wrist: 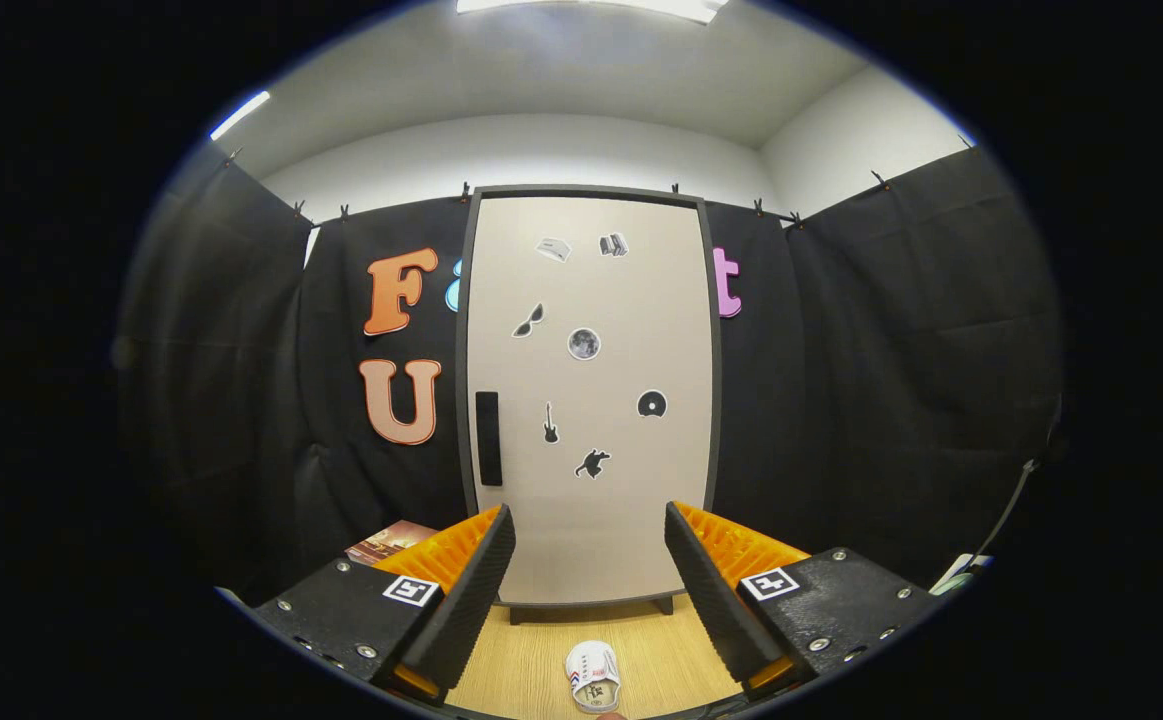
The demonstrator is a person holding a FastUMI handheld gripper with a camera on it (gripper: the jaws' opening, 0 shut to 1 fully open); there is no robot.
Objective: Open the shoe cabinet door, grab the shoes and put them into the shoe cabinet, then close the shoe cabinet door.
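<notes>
The shoe cabinet (591,300) stands upright straight ahead, its beige door (591,500) closed and dotted with small stickers. A dark vertical handle (488,438) sits on the door's left side. A white shoe (593,675) lies on the wooden floor in front of the cabinet, low between my fingers. My gripper (589,545) is open, its fingers spread wide with nothing between them, and it stays short of the door. The left fingertip (496,540) lies just below the handle in the view.
Black cloth walls close in on both sides and behind the cabinet. A brownish flat object (391,540) lies on the floor left of the cabinet. A cable (1011,500) hangs along the right wall. The wooden floor (511,670) spreads out before the cabinet.
</notes>
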